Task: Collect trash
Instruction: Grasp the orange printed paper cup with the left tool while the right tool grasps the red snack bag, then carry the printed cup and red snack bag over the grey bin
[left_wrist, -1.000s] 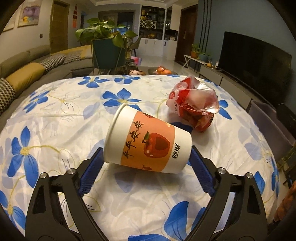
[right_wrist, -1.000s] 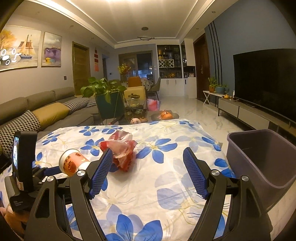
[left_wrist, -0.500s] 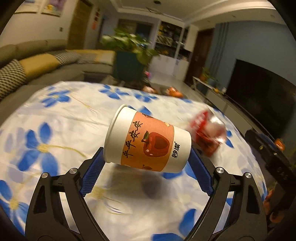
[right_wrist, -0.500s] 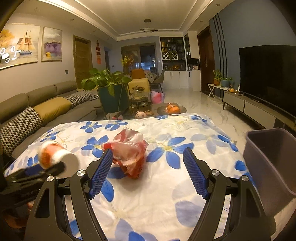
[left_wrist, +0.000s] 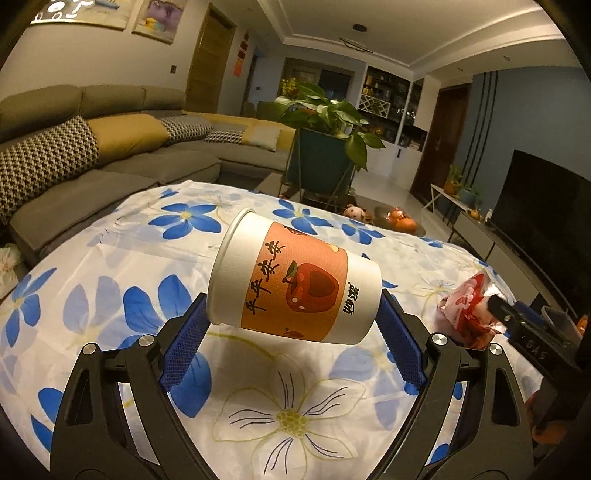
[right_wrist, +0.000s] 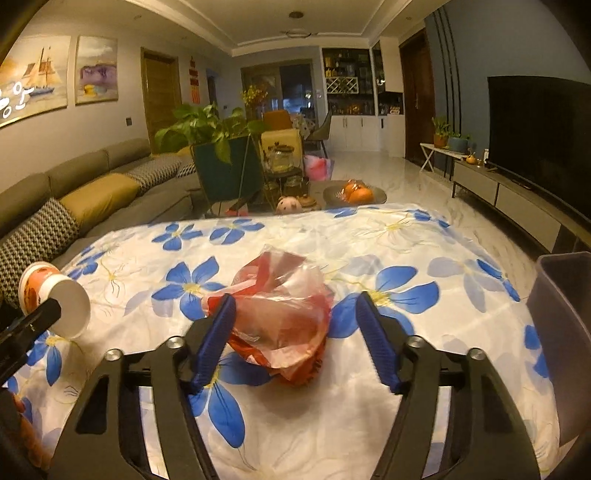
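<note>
My left gripper (left_wrist: 291, 317) is shut on a white and orange paper cup (left_wrist: 295, 286) and holds it on its side, lifted above the flowered tablecloth (left_wrist: 110, 295). The cup also shows at the left of the right wrist view (right_wrist: 55, 299), clear of the cloth. My right gripper (right_wrist: 295, 332) is open, its fingers on either side of a crumpled red and clear plastic bag (right_wrist: 284, 310) that lies on the cloth. The left finger touches the bag; the right finger stands apart from it. The bag also shows at the right of the left wrist view (left_wrist: 465, 310).
A grey plastic bin (right_wrist: 561, 332) stands at the table's right edge. Beyond the table are a sofa (right_wrist: 74, 199), a potted plant (right_wrist: 207, 147), a low table with oranges (right_wrist: 354, 192) and a TV (right_wrist: 539, 133).
My left gripper has lifted the cup off the cloth and swung left. My right gripper has moved forward, so its fingers now straddle the plastic bag.
</note>
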